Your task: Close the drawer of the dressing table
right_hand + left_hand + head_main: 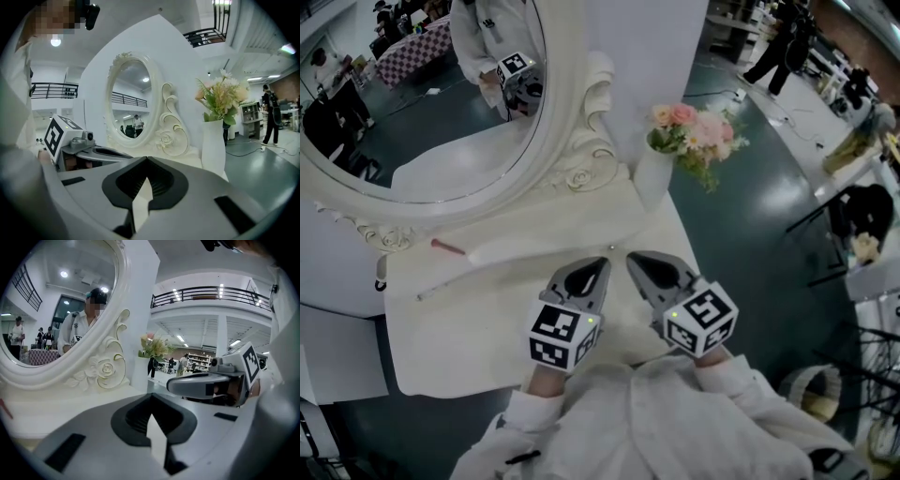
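Observation:
The white dressing table (478, 323) lies below me, its top bare in front of the oval mirror (422, 94). No drawer front shows in any view; the table's front edge is hidden under my arms. My left gripper (600, 265) and right gripper (634, 260) hover side by side over the front middle of the top, pointing toward the mirror. Both are shut with nothing between the jaws. In the left gripper view the shut jaws (151, 395) face the mirror frame (101, 371), with the right gripper (206, 383) alongside. The right gripper view shows its own shut jaws (146, 159).
A white vase (652, 173) of pink flowers (698, 131) stands at the table's back right corner. A small pink stick (447, 247) and a thin white rod (441, 287) lie on the left of the top. Dark floor surrounds the table, with people and furniture far off.

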`<state>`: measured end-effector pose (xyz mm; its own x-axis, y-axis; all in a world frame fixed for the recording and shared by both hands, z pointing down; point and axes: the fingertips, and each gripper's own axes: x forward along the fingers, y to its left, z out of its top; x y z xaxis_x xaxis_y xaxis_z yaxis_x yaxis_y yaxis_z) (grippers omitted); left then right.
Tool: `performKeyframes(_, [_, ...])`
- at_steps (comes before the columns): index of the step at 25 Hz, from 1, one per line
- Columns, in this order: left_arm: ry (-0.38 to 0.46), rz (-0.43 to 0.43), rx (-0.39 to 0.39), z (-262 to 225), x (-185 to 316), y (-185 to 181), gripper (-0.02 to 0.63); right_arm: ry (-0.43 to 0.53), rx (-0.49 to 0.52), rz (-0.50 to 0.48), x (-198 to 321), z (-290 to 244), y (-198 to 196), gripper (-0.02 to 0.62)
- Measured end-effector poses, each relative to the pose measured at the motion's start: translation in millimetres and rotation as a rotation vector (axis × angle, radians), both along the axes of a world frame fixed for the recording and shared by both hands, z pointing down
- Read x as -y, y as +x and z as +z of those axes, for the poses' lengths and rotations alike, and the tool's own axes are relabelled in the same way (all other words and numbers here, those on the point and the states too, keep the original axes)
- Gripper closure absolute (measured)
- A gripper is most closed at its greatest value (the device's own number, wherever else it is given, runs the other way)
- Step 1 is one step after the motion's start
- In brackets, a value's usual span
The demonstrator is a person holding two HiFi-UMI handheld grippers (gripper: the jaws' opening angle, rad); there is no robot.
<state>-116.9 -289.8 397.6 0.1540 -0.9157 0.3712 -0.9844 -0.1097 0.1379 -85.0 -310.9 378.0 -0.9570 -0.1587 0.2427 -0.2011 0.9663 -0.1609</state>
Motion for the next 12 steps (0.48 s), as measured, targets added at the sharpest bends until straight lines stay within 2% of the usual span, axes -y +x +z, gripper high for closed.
performKeyframes(5, [-0.007, -0.003, -0.003, 1.6, -2.5, -0.1, 0.6, 0.001, -0.012, 0.003, -0.6, 3.3, 4.4, 0.588])
performKeyframes(9, [-0.022, -0.004, -0.021, 8.8, -6.5, 4.9, 0.6, -0.037, -0.026, -0.002, -1.6, 9.6, 10.7, 0.588])
performKeyframes(12, [-0.039, -0.002, 0.017, 16.7, -7.5, 7.1, 0.6, -0.051, -0.037, 0.004, -1.9, 15.5, 14.6, 0.588])
